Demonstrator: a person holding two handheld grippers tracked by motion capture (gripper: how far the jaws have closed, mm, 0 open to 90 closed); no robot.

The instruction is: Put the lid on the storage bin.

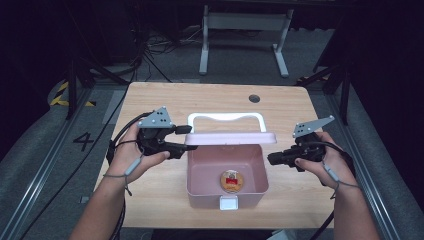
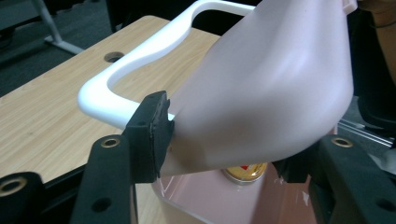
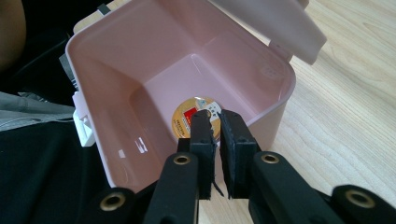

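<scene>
Low in the frame, the pink box holds a tin. The left gripper has its jaws clamped on the raised lid; the right gripper waits with jaws nearly together, empty, so closing seems left.

High view looks down; both close tongs views share the box.

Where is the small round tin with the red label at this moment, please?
In the high view, the round tin lies on the floor of the open pink box at the table's near centre, between the left gripper and right gripper.
</scene>
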